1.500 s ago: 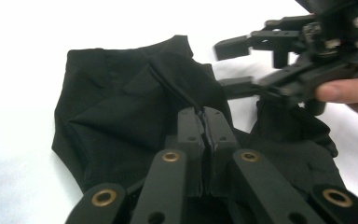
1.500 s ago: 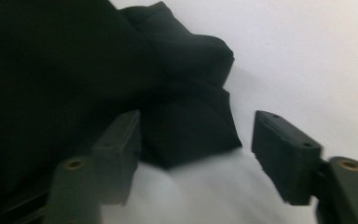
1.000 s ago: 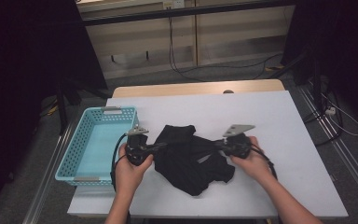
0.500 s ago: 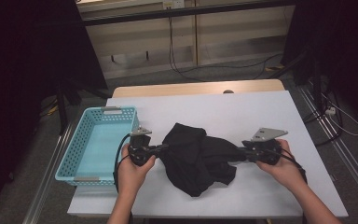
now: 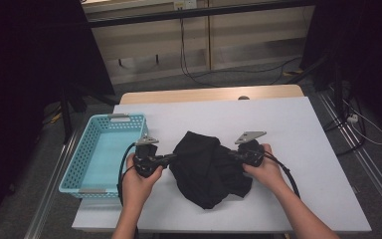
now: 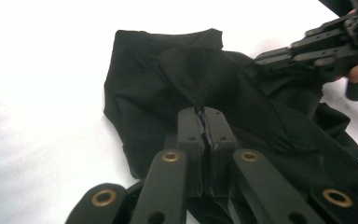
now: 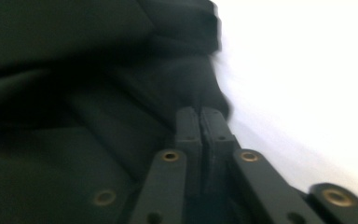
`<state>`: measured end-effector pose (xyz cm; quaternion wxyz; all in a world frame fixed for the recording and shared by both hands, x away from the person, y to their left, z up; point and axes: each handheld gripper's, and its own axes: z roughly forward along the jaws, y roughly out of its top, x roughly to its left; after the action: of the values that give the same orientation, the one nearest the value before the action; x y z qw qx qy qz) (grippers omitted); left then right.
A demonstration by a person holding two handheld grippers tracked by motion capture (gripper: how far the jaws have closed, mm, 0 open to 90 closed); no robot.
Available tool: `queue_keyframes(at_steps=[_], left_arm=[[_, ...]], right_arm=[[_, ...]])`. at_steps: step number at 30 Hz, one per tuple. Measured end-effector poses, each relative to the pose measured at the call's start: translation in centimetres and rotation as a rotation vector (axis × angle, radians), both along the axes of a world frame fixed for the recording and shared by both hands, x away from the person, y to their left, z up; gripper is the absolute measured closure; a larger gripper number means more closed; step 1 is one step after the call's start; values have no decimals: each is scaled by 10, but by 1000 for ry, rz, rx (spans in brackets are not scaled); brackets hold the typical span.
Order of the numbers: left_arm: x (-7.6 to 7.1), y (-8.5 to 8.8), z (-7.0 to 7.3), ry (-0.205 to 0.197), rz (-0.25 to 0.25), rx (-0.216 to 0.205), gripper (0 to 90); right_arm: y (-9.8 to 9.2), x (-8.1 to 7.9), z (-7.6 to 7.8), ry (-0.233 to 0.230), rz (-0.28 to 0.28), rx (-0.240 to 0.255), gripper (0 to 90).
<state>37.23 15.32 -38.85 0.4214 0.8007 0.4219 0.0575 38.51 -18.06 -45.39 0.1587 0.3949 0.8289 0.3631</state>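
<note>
A crumpled black cloth (image 5: 206, 169) lies on the white table (image 5: 298, 129), bunched into a heap between my two grippers. My left gripper (image 5: 171, 158) is at the cloth's left edge. In the left gripper view its jaws are pressed together (image 6: 200, 112) with a fold of the cloth (image 6: 223, 79) pinched at their tips. My right gripper (image 5: 232, 155) is at the cloth's right side. Its jaws have just closed and stand together (image 7: 199, 111) with the cloth (image 7: 74, 70) caught at their tips. The right gripper (image 6: 272, 58) also shows across the heap in the left gripper view.
An empty light blue plastic basket (image 5: 79, 164) stands at the table's left edge, close to my left hand. Bare white tabletop stretches behind and to the right of the cloth. Beyond the table's far wooden edge (image 5: 209, 94) cables lie on the floor.
The right gripper pulled the cloth out to the right, then came back left to the heap. The cloth, stretched wide half a second ago, is bunched again. The left gripper stayed put.
</note>
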Motion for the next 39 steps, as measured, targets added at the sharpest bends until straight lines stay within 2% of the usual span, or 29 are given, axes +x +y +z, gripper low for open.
queue_keyframes(at_steps=[1,2,3,4,5,6,8,12,14,16,18,19,20,21,22,23,24,25,28,29,30,32,33,34,35,36,37,38,39], left_arm=[[0,0,0,-2,4,-2,869],[0,2,1,-1,-1,5,869],[0,2,1,-4,5,1,869],[0,3,1,-4,8,3,869],[0,2,0,-1,9,6,869],[0,2,0,-1,9,6,869],[0,1,-1,-3,16,13,869],[1,1,-3,-5,27,21,869],[2,2,-3,1,29,27,869],[3,2,-5,1,35,29,869],[4,2,-6,3,36,30,869],[4,2,-7,4,34,33,869],[4,2,-7,6,34,32,869],[4,2,-7,4,36,33,869],[4,3,-7,4,34,38,869],[4,4,-7,3,39,36,869],[4,4,-7,3,39,36,869],[4,5,-6,6,39,35,869],[3,7,-4,0,39,43,869],[3,7,-4,2,40,41,870],[2,8,-3,-5,46,40,870],[2,10,-1,-10,48,44,870],[2,11,-1,-13,47,50,870],[2,12,-1,-15,51,46,870],[2,13,0,-12,49,46,871],[2,12,0,-20,49,41,871],[2,12,0,-20,49,41,872],[2,11,0,-33,53,30,872],[2,10,1,-41,47,20,872]], right_arm=[[-5,-2,2,-3,-4,4,887],[-18,-10,10,-24,-12,-16,888],[-18,-10,10,-24,-12,-16,888],[-36,-19,18,-60,-29,-38,888],[-45,-25,21,-68,-31,-48,888],[-45,-25,21,-68,-31,-48,888],[-64,-36,26,-84,-48,-57,888],[-94,-56,27,-77,-73,-117,888],[-101,-64,25,-84,-57,-142,870],[-101,-64,25,-99,-47,-142,828],[-94,-61,26,-114,-46,-135,694],[-82,-55,29,-124,-24,-109,619],[-82,-55,29,-124,-24,-109,619],[-75,-51,30,-132,-29,-88,560],[-68,-46,30,-139,-17,-76,549],[-52,-37,30,-137,15,-37,473],[-52,-37,30,-137,15,-37,473],[-39,-26,26,-119,20,-11,448],[-28,-17,20,-106,15,-45,424],[-25,-13,16,-88,8,-62,449],[-24,-9,12,-62,5,-60,528],[-27,-5,7,-34,0,-59,791],[-31,-5,8,-35,-17,-43,878],[-37,-5,10,-37,-28,-6,884],[-47,-8,21,-89,-60,23,889],[-53,-10,28,-115,-71,54,890],[-53,-10,28,-115,-71,54,890],[-63,-15,42,-154,-85,92,891],[-68,-17,48,-171,-92,99,892]])
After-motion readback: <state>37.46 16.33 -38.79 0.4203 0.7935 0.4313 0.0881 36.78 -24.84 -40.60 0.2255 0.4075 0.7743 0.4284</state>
